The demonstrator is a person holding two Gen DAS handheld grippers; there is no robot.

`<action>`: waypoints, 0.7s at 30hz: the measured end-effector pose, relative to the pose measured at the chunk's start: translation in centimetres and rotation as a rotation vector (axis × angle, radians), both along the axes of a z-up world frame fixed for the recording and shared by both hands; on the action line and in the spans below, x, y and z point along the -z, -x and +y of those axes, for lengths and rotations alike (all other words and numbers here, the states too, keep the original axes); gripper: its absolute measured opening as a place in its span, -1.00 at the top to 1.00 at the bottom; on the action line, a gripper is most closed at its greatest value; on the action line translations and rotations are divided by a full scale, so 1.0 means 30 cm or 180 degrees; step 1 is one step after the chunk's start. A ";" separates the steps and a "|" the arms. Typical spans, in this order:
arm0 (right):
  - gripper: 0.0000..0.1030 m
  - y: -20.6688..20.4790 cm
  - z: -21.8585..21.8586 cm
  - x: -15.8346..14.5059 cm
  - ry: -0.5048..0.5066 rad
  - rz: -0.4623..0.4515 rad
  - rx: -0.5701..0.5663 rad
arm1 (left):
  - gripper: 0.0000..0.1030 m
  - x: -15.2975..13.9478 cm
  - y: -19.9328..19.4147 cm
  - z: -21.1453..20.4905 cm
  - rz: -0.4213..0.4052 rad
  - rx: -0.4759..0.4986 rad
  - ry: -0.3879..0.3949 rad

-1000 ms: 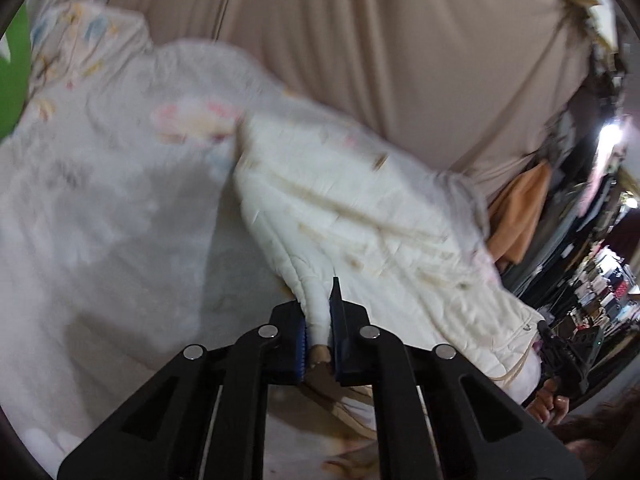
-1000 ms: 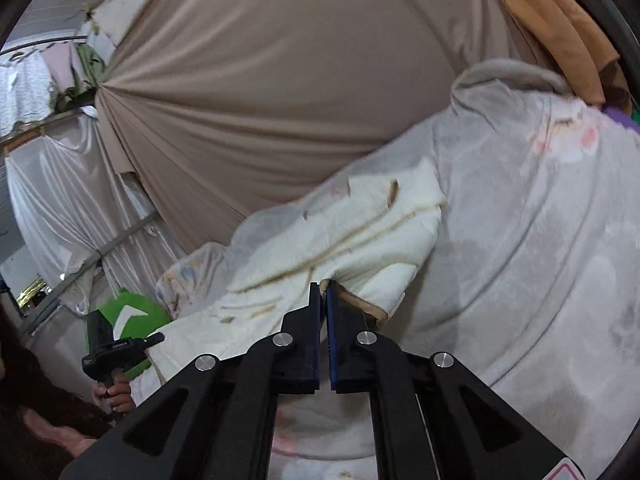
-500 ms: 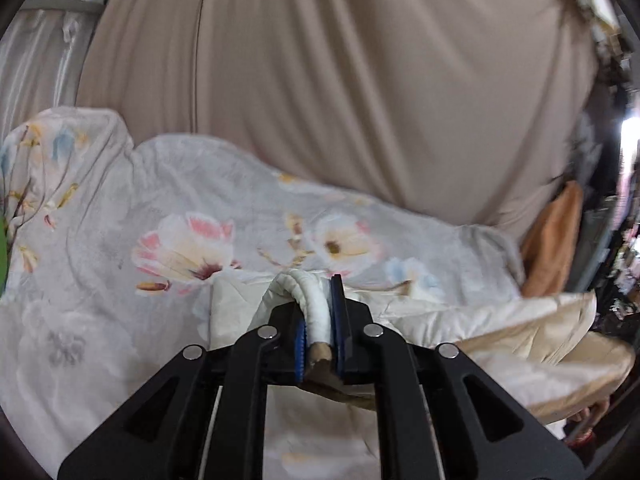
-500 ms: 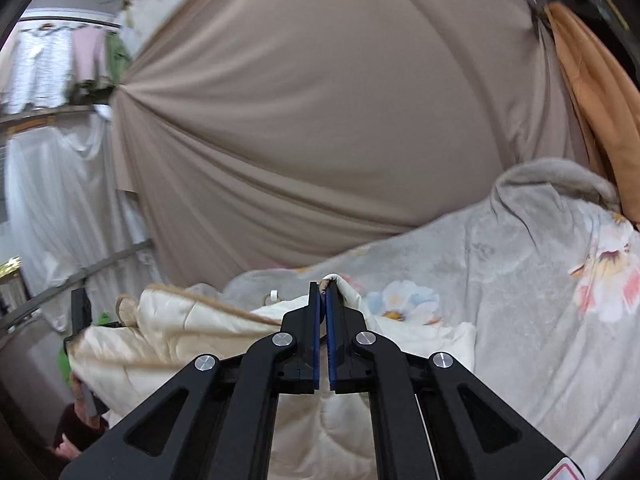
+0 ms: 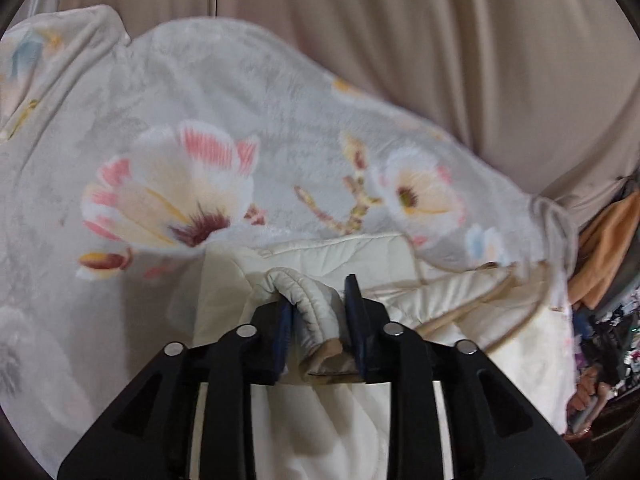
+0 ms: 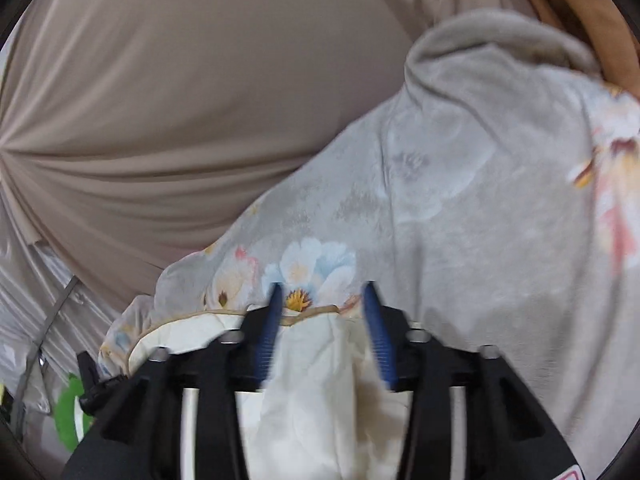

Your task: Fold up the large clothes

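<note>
1. Left wrist view: the left tool [image 5: 320,312] points down over a cream quilted garment [image 5: 352,264] that lies folded on a grey floral blanket [image 5: 248,92].
2. A rolled, padded cuff [image 5: 308,308] of the garment sits between the blue pads [image 5: 285,330]. The jaws have just been opening; the left pad looks to be touching the cuff, while a gap shows between the cuff and the right pad, so the grip is released.
3. The garment's tan-piped edges fan out to the right of the tool, over the blanket's edge. Behind the blanket hangs a beige curtain [image 5: 400,32], and an orange cloth [image 5: 608,240] shows at the far right.
4. Right wrist view: the right tool [image 6: 324,308] stands with its jaws well apart, and they too have just been opening. The frame is blurred.
5. A corner of the cream quilted garment [image 6: 316,392] lies loose between and below the blue pads [image 6: 266,340], which do not press on it. Its tan-piped hem runs just past the fingertips, lying on the floral blanket [image 6: 480,200].
6. The beige curtain [image 6: 200,80] fills the upper left. Low on the left, the other black tool [image 6: 94,384] shows beside the garment's far end, with something green [image 6: 66,412] under it.
</note>
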State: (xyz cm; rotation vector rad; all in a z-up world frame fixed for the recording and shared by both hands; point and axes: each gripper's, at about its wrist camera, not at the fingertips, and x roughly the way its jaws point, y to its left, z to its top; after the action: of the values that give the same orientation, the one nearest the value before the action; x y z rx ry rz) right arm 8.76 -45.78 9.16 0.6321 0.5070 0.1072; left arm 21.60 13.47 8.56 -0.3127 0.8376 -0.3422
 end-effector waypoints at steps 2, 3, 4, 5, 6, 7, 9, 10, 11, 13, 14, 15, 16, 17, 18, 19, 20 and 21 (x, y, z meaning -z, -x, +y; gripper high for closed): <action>-0.19 0.063 0.031 -0.020 0.0151 -0.0031 -0.0090 | 0.11 -0.061 0.073 0.046 -0.0170 0.0079 0.0147; -0.26 0.085 0.054 -0.022 0.0228 -0.0003 -0.0142 | -0.10 -0.089 0.101 0.058 -0.0270 0.0019 0.0147; -0.30 0.102 0.082 -0.014 0.0300 0.0038 -0.0225 | -0.55 -0.118 0.131 0.073 -0.0434 -0.0196 0.0054; -0.33 0.106 0.108 -0.008 0.0339 0.0072 -0.0289 | -0.76 -0.149 0.175 0.083 -0.0742 -0.0490 -0.0094; -0.33 0.110 0.130 0.002 0.0375 0.0107 -0.0326 | -0.83 -0.170 0.201 0.077 -0.0970 -0.0612 -0.0252; -0.34 0.100 0.154 0.019 0.0427 0.0150 -0.0333 | -0.90 -0.180 0.208 0.062 -0.1086 -0.0616 -0.0409; -0.34 0.066 0.186 0.048 0.0529 0.0239 -0.0374 | -0.90 -0.151 0.156 0.017 -0.0872 -0.0433 -0.0580; -0.34 0.038 0.196 0.064 0.0567 0.0303 -0.0387 | -0.90 -0.119 0.119 -0.003 -0.0680 -0.0318 -0.0566; -0.34 0.018 0.204 0.076 0.0584 0.0357 -0.0394 | -0.90 -0.067 0.073 -0.032 -0.0417 -0.0175 -0.0542; -0.34 -0.033 0.222 0.101 0.0665 0.0484 -0.0390 | -0.90 0.016 0.006 -0.067 -0.0051 -0.0035 -0.0546; -0.34 -0.051 0.229 0.111 0.0701 0.0539 -0.0395 | -0.90 0.047 -0.014 -0.075 0.0051 -0.0034 -0.0545; -0.33 -0.071 0.239 0.121 0.0707 0.0590 -0.0422 | -0.89 0.086 -0.025 -0.080 0.0133 -0.0008 -0.0528; -0.25 -0.086 0.251 0.129 0.0694 0.0627 -0.0457 | -0.80 0.116 -0.035 -0.086 0.0205 -0.0001 -0.0515; 0.35 -0.090 0.263 0.128 0.0723 0.0611 -0.0494 | -0.49 0.138 -0.039 -0.084 0.0251 -0.0030 -0.0490; 0.78 -0.080 0.285 0.106 0.0810 0.0512 -0.0554 | -0.31 0.142 -0.035 -0.078 0.0229 -0.0058 -0.0462; 0.77 -0.052 0.298 0.073 0.0857 0.0317 -0.0516 | 0.06 0.131 -0.025 -0.067 0.0185 -0.0062 -0.0431; 0.79 -0.015 0.309 0.031 0.0887 0.0077 -0.0484 | 0.39 0.110 -0.008 -0.053 0.0103 -0.0085 -0.0429; 0.81 0.022 0.314 -0.011 0.0889 -0.0145 -0.0474 | 0.56 0.084 0.013 -0.038 -0.0015 -0.0145 -0.0478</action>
State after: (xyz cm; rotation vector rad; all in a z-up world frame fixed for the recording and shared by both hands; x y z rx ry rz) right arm 8.10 -36.36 9.51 0.3178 0.5136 0.1875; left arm 21.21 12.32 6.04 -0.1909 0.8454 -0.2359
